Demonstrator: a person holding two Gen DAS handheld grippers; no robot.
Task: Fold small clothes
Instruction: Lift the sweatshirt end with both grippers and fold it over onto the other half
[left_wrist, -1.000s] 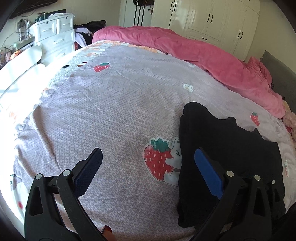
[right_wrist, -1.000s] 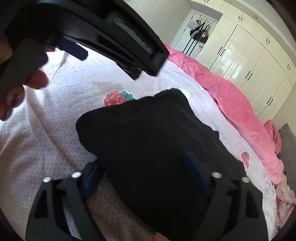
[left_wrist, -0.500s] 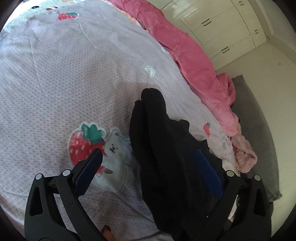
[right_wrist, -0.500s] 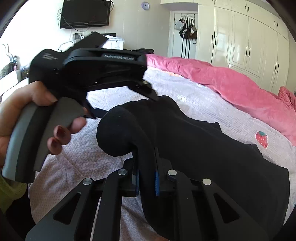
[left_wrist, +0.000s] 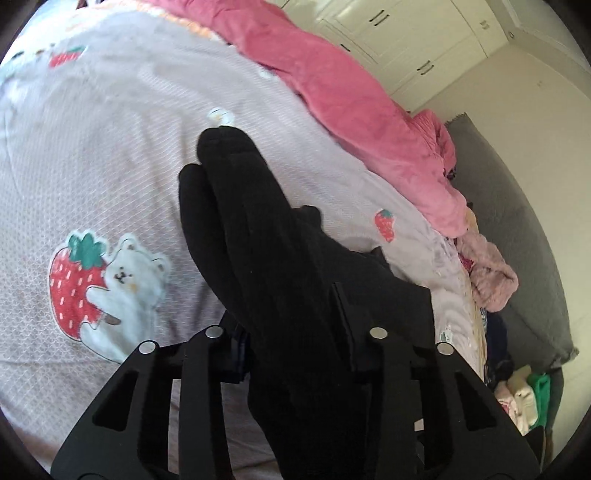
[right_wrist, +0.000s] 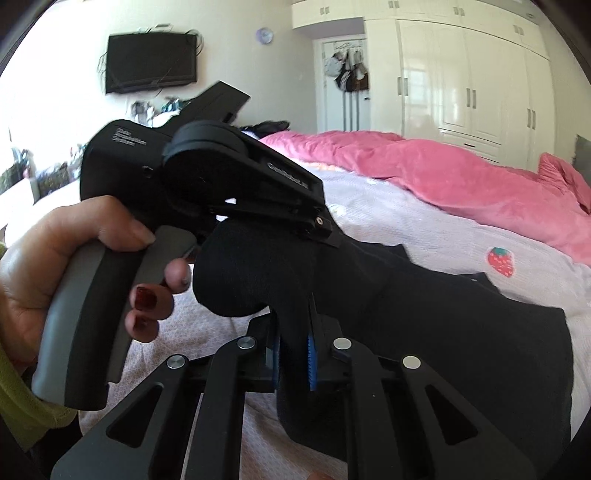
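We see the black knit garment (left_wrist: 280, 266) running from the lower centre of the left wrist view up toward the middle, draped over the lilac patterned bedsheet (left_wrist: 110, 155) of the bed. Our left tool (left_wrist: 295, 347) is pinched narrow on a bunched fold of that garment at the bottom centre, its pads hidden by the cloth. In the right wrist view our right tool (right_wrist: 293, 354) grips another fold at the lower centre, blue pads (right_wrist: 312, 360) pressed against the fabric on both sides. The left hand (right_wrist: 74, 266), with dark red nails, holds the other tool's grey handle at the left of that frame. A pink velvet duvet (left_wrist: 369, 107) lies along the upper right, and a strawberry-and-bear print (left_wrist: 103, 288) shows at left.
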